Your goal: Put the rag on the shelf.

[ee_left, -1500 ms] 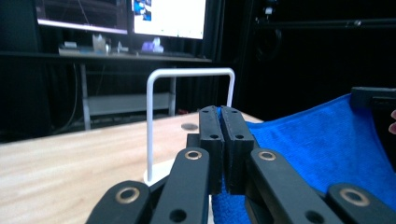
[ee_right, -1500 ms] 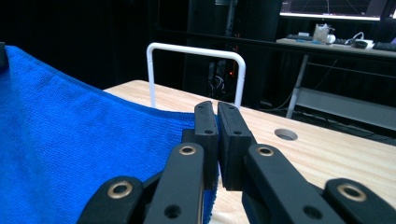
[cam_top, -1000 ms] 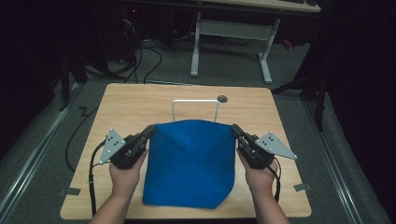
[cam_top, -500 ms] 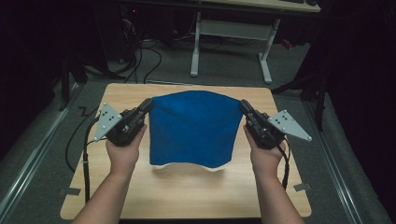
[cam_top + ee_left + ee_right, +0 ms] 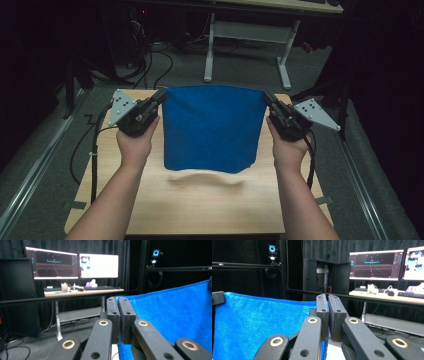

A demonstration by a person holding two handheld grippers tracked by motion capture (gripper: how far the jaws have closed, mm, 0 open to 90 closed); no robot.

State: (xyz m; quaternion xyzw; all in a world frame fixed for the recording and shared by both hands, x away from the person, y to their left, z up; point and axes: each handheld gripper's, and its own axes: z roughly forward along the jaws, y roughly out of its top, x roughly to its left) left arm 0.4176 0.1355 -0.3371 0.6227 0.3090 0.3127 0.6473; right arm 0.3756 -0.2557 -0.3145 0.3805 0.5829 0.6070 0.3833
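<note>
The left tool is clamped on the upper left corner of the blue cloth, its jaws pressed flat together on the hem so the fabric cannot slip under its own weight. Between the two hands the cloth hangs spread like a curtain, its top edge pulled taut and level, its lower edge clear of the wooden surface and casting a shadow there. The right tool pinches the opposite corner likewise, keeping the cloth flat for what looks like laying out or folding.

The cloth hangs between left gripper and right gripper (above the table).
</note>
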